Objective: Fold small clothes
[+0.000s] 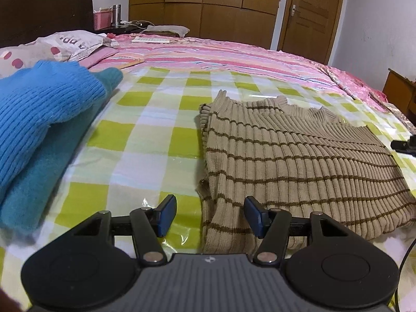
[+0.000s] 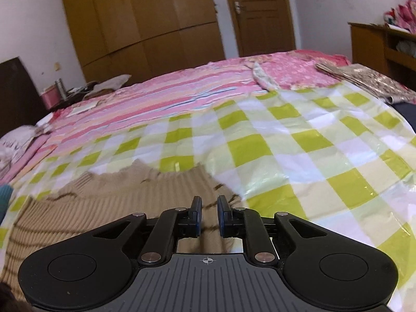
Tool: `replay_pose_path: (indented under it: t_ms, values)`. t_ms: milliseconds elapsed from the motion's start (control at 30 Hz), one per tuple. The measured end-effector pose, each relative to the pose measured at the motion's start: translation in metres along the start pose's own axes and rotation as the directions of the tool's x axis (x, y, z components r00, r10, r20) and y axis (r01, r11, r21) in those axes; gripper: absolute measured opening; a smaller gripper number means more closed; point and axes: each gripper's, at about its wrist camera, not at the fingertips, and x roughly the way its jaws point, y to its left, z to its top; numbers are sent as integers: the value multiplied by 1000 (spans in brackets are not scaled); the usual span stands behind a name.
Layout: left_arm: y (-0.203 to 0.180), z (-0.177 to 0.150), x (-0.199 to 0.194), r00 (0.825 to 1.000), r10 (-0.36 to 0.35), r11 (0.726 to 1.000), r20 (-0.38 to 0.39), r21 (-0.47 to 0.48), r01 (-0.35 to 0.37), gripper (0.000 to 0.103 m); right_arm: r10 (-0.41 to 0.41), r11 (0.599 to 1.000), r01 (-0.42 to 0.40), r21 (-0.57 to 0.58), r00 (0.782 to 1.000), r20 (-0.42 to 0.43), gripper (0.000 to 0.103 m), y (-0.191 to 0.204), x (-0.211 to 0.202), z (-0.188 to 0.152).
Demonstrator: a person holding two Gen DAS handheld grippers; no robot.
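Left claw [image 1: 208, 217]: jaws about half open, nothing between the pads; hangs over the near left corner of the striped sweater, one pad over cloth, one over the checked sheet, likely lining up for a pinch on that edge.
Right claw [image 2: 209, 214]: jaws narrowly apart, a thin gap showing, no cloth pinched that I can see; sits over the right edge of the striped sweater, probably just let go or about to re-grab, can't say which.
Striped sweater [image 1: 299, 161]: beige with brown stripes, lies flat on the checked sheet, looks folded to a rough rectangle, collar at the far side; left edge bunched and uneven, so fold likely not finished.
Blue sweaters [image 1: 44, 114]: well left of the striped sweater, stacked, bright blue one on top of a teal one; looks like the done pile.
Checked sheet [image 1: 145, 130]: green-and-white plastic, under the striped sweater, serves as work surface.
Pink bedding [image 1: 221, 54]: beyond the striped sweater, far side.
Count: claws 2; sweaters 3; checked sheets 1.
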Motion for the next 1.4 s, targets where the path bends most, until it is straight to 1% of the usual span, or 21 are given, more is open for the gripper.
replay_pose_path:
  t_ms: [67, 100, 133, 167, 200, 300, 400, 500, 633, 800, 933, 1033, 1100, 1133, 1233, 1267, 1300, 1333, 1367, 1400]
  values:
    - [1, -1, 1, 1000, -1, 1000, -5, -5, 1, 63, 5, 999, -5, -37, 1000, -8, 15, 4, -4, -7]
    - [1, -1, 3, 1000, -2, 1000, -19, -4, 2, 63, -8, 998, 7, -60, 1000, -21, 15, 5, -2, -12]
    - [1, -1, 6, 999, 1, 1000, -37, -1, -1, 63, -42, 997, 38, -74, 998, -53, 15, 4, 4, -16]
    - [1, -1, 7, 999, 6, 1000, -42, 0, -6, 63, -67, 997, 62, -52, 993, -97, 18, -3, 13, -21]
    - [1, -1, 6, 999, 5, 1000, -41, 3, -5, 63, -60, 998, 58, -28, 994, -96, 19, -6, 12, -22]
    - [-1, -1, 0, 1000, 7, 1000, -23, 18, -6, 63, -58, 998, 58, -6, 994, -88, 19, -7, 5, -18]
    - [-1, -1, -7, 1000, -4, 1000, -2, 14, 4, 63, -60, 997, 58, -52, 998, -34, 19, 4, -14, -10]
    - [2, -3, -10, 1000, -8, 1000, 7, 1, 8, 63, -49, 997, 47, -60, 998, -34, 19, 10, -18, -8]
    - [10, -7, -10, 1000, -23, 999, 2, -30, 24, 63, -14, 996, 9, -85, 998, -56, 20, 29, -22, -10]
    - [18, -11, -7, 999, -48, 997, 3, -64, 48, 63, 59, 987, -72, -142, 994, -97, 20, 76, -21, -12]
    - [25, -16, -5, 997, -73, 994, 3, -86, 73, 63, 132, 967, -158, -200, 982, -135, 21, 126, -17, -12]
    - [28, -19, -3, 996, -92, 992, -1, -91, 91, 63, 191, 948, -229, -221, 965, -182, 22, 166, -7, -13]
    - [29, -19, -2, 995, -102, 991, 1, -85, 101, 63, 220, 935, -268, -233, 952, -215, 30, 194, 0, -15]
    - [30, -19, -3, 994, -108, 991, 3, -83, 107, 63, 232, 926, -286, -245, 946, -227, 32, 209, 4, -17]
    - [34, -17, -3, 992, -130, 987, 3, -91, 130, 63, 246, 906, -314, -284, 936, -251, 32, 246, 13, -22]
    - [36, -17, -2, 991, -137, 986, 2, -96, 136, 63, 251, 895, -331, -298, 927, -278, 33, 269, 23, -24]
    - [38, -17, -2, 990, -143, 985, 2, -101, 143, 63, 251, 895, -331, -298, 927, -278, 34, 269, 23, -24]
    - [39, -17, -2, 989, -151, 983, 1, -105, 150, 63, 247, 891, -337, -305, 922, -298, 35, 286, 32, -27]
    - [40, -17, -2, 988, -156, 982, 1, -108, 156, 63, 247, 891, -337, -305, 922, -298, 37, 286, 32, -27]
    - [41, -17, -2, 987, -160, 981, 1, -111, 159, 63, 243, 888, -338, -311, 920, -306, 39, 294, 36, -28]
